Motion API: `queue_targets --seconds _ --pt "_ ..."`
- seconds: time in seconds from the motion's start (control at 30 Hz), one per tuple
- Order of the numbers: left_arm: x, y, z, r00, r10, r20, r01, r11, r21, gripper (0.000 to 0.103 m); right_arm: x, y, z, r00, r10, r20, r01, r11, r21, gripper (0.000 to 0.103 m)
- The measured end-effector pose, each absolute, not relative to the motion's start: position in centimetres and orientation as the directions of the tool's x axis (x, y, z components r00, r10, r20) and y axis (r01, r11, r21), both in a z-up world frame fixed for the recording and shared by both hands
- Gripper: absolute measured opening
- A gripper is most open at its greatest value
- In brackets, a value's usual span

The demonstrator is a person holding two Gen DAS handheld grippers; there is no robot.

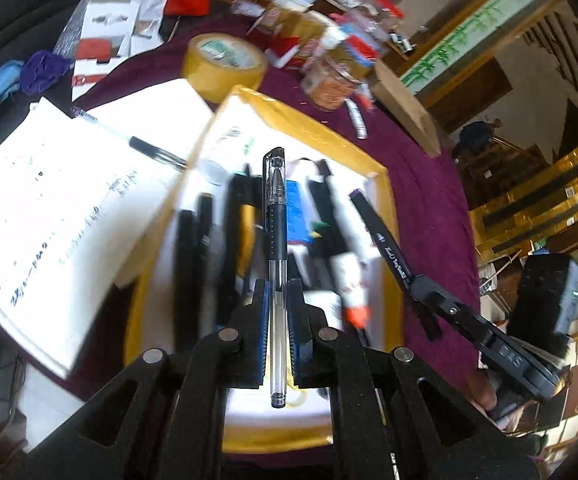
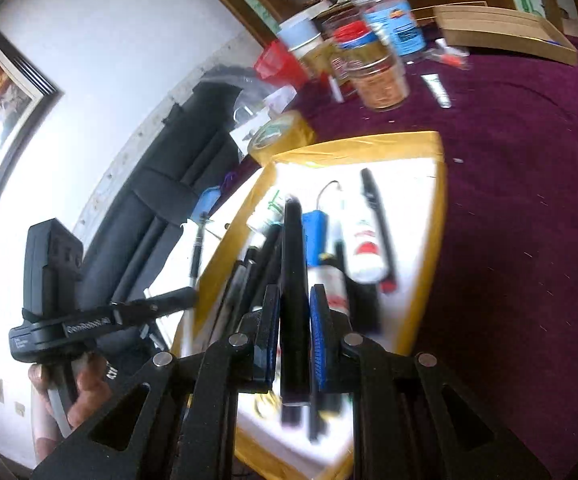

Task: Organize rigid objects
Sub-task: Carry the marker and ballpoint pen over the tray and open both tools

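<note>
Our left gripper (image 1: 277,304) clamps a clear gel pen (image 1: 276,248); our right gripper (image 2: 294,312) clamps a black marker (image 2: 294,280). Both pens point ahead above the yellow-rimmed tray (image 1: 321,124) of pens.

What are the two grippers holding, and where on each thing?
Left gripper holds a clear pen by its lower barrel. Right gripper holds a black marker around its middle.

Both wrist views are aimed steeply down, close over the yellow-rimmed tray (image 1: 385,200) (image 2: 437,184), shared mid-frame. The tape roll (image 1: 225,64) (image 2: 281,136) is seen above it in both.
</note>
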State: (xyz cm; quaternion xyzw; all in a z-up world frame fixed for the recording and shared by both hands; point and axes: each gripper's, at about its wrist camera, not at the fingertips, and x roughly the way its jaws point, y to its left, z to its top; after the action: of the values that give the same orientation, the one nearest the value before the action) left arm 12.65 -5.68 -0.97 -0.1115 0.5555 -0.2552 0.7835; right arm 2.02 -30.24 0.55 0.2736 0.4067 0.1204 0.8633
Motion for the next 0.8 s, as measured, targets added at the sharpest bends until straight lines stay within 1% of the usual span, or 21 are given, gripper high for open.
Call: queue_targets --seconds 0.1,0.2,0.43,0.57,0.63,0.67,0.7,0.73,0.77,0.8 --pt "14.3 -6.1 -2.4 0.228 -0.506 -0.832 0.277 0.853 -0.443 0.006 4.8 -28.6 -0.2 0.620 0.401 -0.674 0.043 0.841 0.540 0.013" --pt "14.1 -5.8 -2.9 0.211 -0.493 -0.844 0.282 0.858 -0.430 0.006 6.9 -27.9 -1.2 0.595 0.377 -0.710 0.068 0.856 0.513 0.013" --pt "14.2 -6.1 -3.7 0.177 -0.494 -0.852 0.296 0.852 -0.432 0.006 8.0 -25.4 -2.1 0.574 0.244 -0.781 0.084 0.932 0.353 0.013" --pt "14.0 -6.5 -3.6 0.213 -0.467 -0.858 0.306 0.866 -0.395 0.007 8.0 -24.6 -2.2 0.560 0.224 -0.798 0.080 0.944 0.321 0.013" --pt "13.5 -6.9 -3.4 0.270 -0.416 -0.868 0.320 0.889 -0.327 0.014 7.7 -24.8 -2.1 0.563 0.220 -0.797 0.084 0.944 0.320 0.014" --pt "13.1 -7.2 -3.2 0.306 -0.390 -0.869 0.330 0.899 -0.287 0.025 7.3 -24.9 -1.8 0.568 0.231 -0.790 0.081 0.939 0.333 0.015" --pt "12.4 -7.4 -2.8 0.344 -0.368 -0.864 0.337 0.907 -0.252 0.038 6.8 -25.0 -1.4 0.575 0.244 -0.781 0.072 0.936 0.345 0.017" --pt "11.5 -7.5 -2.3 0.386 -0.360 -0.849 0.345 0.910 -0.229 0.045 5.9 -25.2 -0.8 0.589 0.258 -0.766 0.056 0.932 0.357 0.023" --pt "10.6 -7.7 -1.8 0.417 -0.360 -0.834 0.355 0.910 -0.215 0.056 5.1 -25.3 -0.3 0.604 0.265 -0.752 0.047 0.930 0.365 0.033" --pt "9.8 -7.8 -1.5 0.439 -0.358 -0.824 0.364 0.909 -0.201 0.064 3.9 -25.5 0.2 0.623 0.270 -0.734 0.039 0.927 0.373 0.038"
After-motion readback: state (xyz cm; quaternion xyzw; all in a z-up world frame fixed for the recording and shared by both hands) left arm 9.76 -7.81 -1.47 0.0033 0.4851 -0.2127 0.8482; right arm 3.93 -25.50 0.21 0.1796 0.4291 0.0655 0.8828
